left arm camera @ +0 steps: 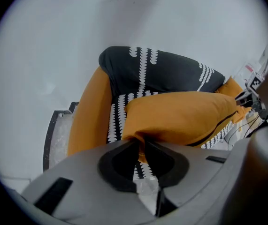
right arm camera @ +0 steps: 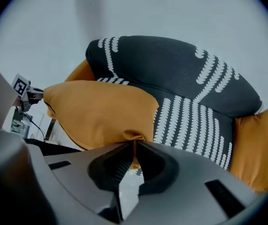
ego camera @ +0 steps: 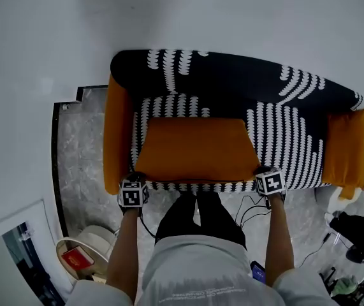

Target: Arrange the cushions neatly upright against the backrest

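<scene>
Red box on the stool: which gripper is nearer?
Left. The left gripper pinches the orange cushion's corner, close to the red box; the right gripper pinches the other corner, farther away.

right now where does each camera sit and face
Head view: on the person's head, steeply down at the sofa; arms and legs show.
Left gripper view: on the left tongs, along them to the orange cushion corner they pinch.
Right gripper view: on the right tongs, pinching the opposite corner.
All share the cushion.
</scene>
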### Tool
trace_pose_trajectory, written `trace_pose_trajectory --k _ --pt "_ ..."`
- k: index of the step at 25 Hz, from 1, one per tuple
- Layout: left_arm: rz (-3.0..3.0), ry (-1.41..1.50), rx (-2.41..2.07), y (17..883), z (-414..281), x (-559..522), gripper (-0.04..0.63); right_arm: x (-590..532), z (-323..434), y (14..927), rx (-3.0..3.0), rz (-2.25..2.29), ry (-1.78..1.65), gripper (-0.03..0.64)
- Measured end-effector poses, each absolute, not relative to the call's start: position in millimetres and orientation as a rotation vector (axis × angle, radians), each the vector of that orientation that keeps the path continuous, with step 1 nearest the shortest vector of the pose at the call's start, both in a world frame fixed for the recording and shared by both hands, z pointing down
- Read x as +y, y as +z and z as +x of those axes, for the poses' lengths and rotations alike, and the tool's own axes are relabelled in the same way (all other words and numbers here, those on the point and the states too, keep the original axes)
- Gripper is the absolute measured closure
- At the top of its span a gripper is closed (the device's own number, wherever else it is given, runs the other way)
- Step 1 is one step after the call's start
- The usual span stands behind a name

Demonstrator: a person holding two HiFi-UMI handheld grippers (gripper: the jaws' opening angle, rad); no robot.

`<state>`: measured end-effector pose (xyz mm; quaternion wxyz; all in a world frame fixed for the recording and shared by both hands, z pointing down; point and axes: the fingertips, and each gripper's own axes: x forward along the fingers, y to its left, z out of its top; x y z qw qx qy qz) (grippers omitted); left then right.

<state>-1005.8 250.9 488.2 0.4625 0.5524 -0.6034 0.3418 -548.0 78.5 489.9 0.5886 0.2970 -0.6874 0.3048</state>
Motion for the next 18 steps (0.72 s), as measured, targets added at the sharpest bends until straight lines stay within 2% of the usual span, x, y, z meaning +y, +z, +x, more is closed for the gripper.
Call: trace_pose_trajectory --k 18 --pt "1.423 0.778 -1.668 436.4 -1050.8 118.7 0.537 -57.6 -600.4 453.6 -1.789 0.568 0.702 0.586"
